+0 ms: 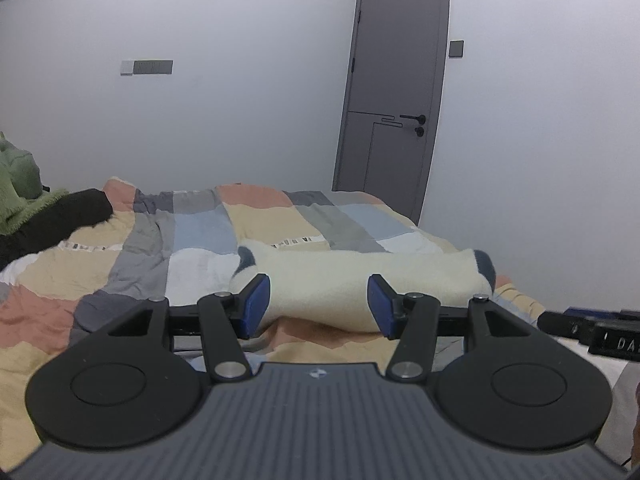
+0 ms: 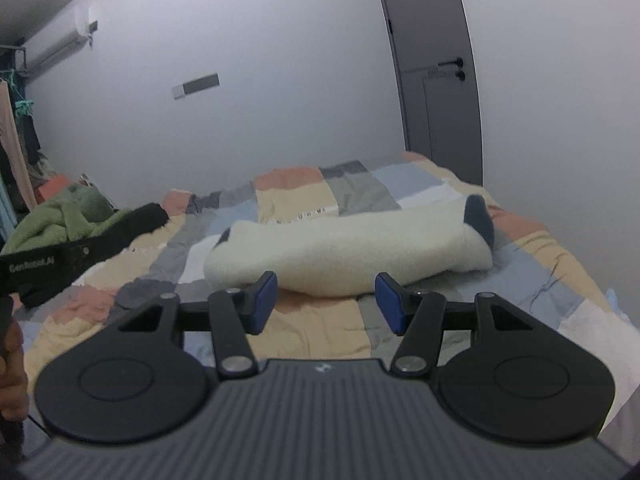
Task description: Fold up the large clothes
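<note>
Cream fleece, folded into a thick long bundle [image 1: 360, 280], lies across the bed [image 1: 200, 240], near its middle and a little toward the right edge. The bundle is a large fluffy garment with dark blue patches at both ends; in the right wrist view it [image 2: 340, 252] reaches from the middle of the bed toward the far right corner. The bed carries a patchwork cover in peach, grey, light blue and sand yellow.

The left gripper [image 1: 318, 306] is low over the near part of the bed, its jaws spread apart, with nothing between the blue pads [image 1: 256, 304]. The near edge of the bundle is seen in the gap, but whether the pads touch it I cannot tell. The right gripper [image 2: 326, 304] also stands with jaws spread and empty, just before the near side of the bundle, not pinching it.

At the left edge of the bed there is a green fluffy cloth [image 2: 68, 216] with a black cloth [image 1: 52, 216] beside it. A grey door [image 1: 396, 88] is closed in the white wall beyond the far right corner. A hand [image 2: 12, 364] shows at the left border of the right wrist view.
</note>
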Demonstrator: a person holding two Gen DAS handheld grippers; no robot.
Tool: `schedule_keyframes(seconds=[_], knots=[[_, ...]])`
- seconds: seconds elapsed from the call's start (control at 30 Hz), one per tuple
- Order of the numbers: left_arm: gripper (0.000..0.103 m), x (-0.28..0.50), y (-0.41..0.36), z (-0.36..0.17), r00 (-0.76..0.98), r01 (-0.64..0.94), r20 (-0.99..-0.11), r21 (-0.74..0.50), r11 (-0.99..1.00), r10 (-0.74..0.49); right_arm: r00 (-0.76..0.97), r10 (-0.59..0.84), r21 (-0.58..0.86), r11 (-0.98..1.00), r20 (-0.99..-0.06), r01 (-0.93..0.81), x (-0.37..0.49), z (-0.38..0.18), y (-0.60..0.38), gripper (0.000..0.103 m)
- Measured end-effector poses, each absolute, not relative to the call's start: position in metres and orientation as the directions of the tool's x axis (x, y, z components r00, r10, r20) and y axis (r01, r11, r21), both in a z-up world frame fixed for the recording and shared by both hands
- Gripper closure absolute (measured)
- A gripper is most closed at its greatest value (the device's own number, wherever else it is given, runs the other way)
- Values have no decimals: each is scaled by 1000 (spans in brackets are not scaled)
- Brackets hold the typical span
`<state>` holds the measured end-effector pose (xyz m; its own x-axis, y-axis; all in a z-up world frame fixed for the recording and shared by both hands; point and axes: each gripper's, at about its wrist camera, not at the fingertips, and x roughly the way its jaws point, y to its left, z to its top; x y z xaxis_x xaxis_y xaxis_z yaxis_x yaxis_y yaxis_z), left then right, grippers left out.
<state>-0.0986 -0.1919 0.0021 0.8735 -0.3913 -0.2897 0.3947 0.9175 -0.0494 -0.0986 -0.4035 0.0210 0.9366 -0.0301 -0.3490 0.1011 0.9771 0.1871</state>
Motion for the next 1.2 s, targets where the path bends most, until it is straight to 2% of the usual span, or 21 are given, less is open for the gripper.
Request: schedule_keyframes(seconds=[0.4, 0.5, 0.53, 0.63, 0.8, 0.83, 0.87, 0.93, 1.2], knots=[[38, -92, -200, -5, 867, 403, -311, -24, 915, -391, 914, -45, 177, 976, -402, 127, -92, 10, -405, 45], [28, -91, -202, -6, 865, 403, -317, -20, 915, -388, 913, -48, 173, 976, -405, 129, -91, 10, -405, 45], [20, -91, -203, -6, 865, 402, -319, -19, 916, -387, 913, -50, 172, 976, -406, 130, -91, 10, -405, 45], [10, -91, -205, -5, 865, 405, -320, -10, 914, -387, 916, -51, 170, 977, -398, 129, -91, 12, -406, 37], [3, -95, -208, -2, 876, 394, -311, 17, 919, -369, 919, -61, 160, 978, -390, 133, -92, 16, -407, 36], [2, -96, -209, -2, 878, 390, -309, 18, 921, -366, 918, -66, 156, 978, -391, 137, -92, 17, -408, 31], [1, -97, -208, -1, 880, 386, -307, 16, 922, -363, 918, -72, 149, 979, -391, 140, -91, 18, -408, 17], [0, -98, -207, 1, 883, 385, -297, 16, 923, -363, 922, -80, 143, 979, -379, 144, -92, 19, -408, 10], [0, -103, -205, 7, 888, 373, -293, 9, 928, -355, 916, -118, 113, 978, -383, 173, -91, 22, -403, 10]])
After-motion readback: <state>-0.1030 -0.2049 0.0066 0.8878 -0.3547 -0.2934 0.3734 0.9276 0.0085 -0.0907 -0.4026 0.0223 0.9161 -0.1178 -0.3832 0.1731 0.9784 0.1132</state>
